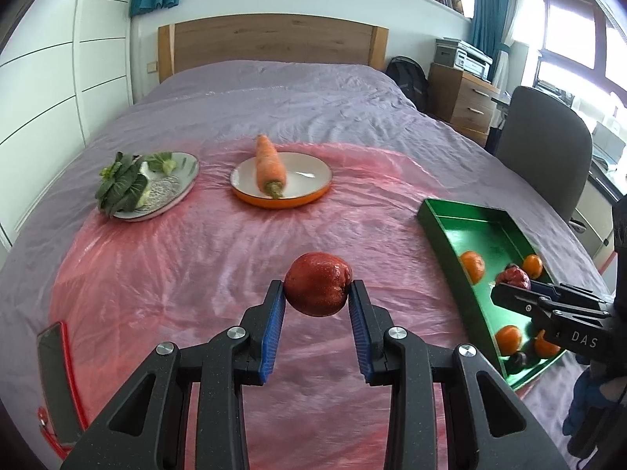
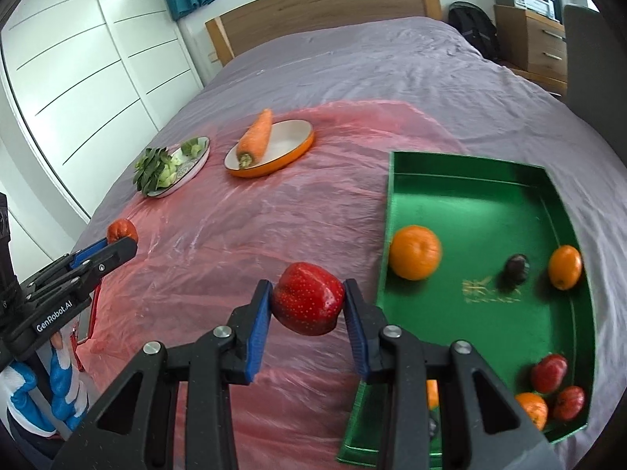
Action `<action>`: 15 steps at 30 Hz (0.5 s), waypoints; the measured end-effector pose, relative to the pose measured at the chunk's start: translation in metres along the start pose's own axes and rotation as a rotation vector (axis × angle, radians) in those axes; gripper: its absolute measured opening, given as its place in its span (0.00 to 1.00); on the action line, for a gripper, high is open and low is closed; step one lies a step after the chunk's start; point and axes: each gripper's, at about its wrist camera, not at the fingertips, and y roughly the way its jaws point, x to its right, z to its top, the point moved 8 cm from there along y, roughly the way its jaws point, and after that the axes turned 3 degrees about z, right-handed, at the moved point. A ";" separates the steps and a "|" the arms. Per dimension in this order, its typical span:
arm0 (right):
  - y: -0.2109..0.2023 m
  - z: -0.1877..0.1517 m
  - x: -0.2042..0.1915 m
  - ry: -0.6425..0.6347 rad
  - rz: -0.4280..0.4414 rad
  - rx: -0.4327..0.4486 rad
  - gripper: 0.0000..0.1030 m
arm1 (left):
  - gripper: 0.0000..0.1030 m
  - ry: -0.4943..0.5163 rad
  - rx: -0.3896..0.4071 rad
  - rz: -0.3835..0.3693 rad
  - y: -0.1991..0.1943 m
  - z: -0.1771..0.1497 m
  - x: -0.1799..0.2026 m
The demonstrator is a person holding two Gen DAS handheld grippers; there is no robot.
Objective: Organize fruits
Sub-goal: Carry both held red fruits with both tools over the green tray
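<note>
Fruit is held in both grippers above a crinkled pink plastic sheet [image 1: 188, 266] spread over a grey-purple bedspread [image 1: 274, 90]. The left gripper [image 1: 316, 293] is clamped on a dark red apple [image 1: 317, 289], dull and finely speckled, its blue ribbed pads pressing both sides. The right gripper [image 2: 307, 305] is clamped the same way on a brighter red apple [image 2: 308, 298], glossy, dotted with pale yellow specks, its dimpled end turned left.

Only the right wrist view takes in the whole green tray [image 2: 395, 196], a shiny rectangular box with low walls lying just right of the held apple. In it sit an orange [image 2: 415, 251] near the left wall, a smaller orange [image 2: 565, 267] by the right wall, a dark blurred fruit [image 2: 516, 268] between them, and two red apples [image 2: 548, 373] with another orange [image 2: 532, 408] in the near right corner. The left wrist view shows that tray only from the side, partly behind the right gripper.

The left wrist view alone shows a phone in a red case [image 1: 53, 384] at the sheet's near left edge, a grey office chair [image 1: 548, 145] and bright windows beyond. Both views show a carrot [image 1: 269, 166] lying across an orange-rimmed white plate [image 1: 309, 180], and leafy greens [image 1: 123, 186] on a patterned glass plate [image 1: 176, 184] beside it. A blue and white gloved hand [image 2: 58, 387] grips the left tool.
</note>
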 end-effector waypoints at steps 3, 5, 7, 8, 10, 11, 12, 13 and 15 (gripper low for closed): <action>-0.008 0.000 0.010 0.008 -0.002 0.014 0.60 | 0.28 0.023 -0.017 -0.011 0.000 -0.002 0.020; -0.013 -0.002 0.019 0.015 -0.006 0.022 0.60 | 0.28 0.035 -0.026 -0.022 0.001 -0.002 0.033; -0.017 -0.004 0.029 0.026 -0.008 0.027 0.60 | 0.28 0.051 -0.030 -0.026 0.002 -0.002 0.046; -0.018 -0.005 0.033 0.030 -0.009 0.028 0.60 | 0.28 0.058 -0.032 -0.028 0.003 -0.001 0.053; -0.021 -0.007 0.045 0.044 -0.011 0.031 0.60 | 0.28 0.074 -0.037 -0.036 0.006 0.001 0.067; -0.022 -0.007 0.049 0.049 -0.012 0.034 0.60 | 0.28 0.080 -0.039 -0.040 0.008 0.002 0.073; -0.024 -0.007 0.055 0.055 -0.014 0.037 0.60 | 0.28 0.090 -0.041 -0.046 0.011 0.003 0.082; -0.026 -0.006 0.062 0.063 -0.018 0.042 0.60 | 0.28 0.097 -0.042 -0.050 0.013 0.004 0.089; -0.030 -0.005 0.075 0.074 -0.025 0.049 0.60 | 0.28 0.112 -0.046 -0.057 0.017 0.006 0.101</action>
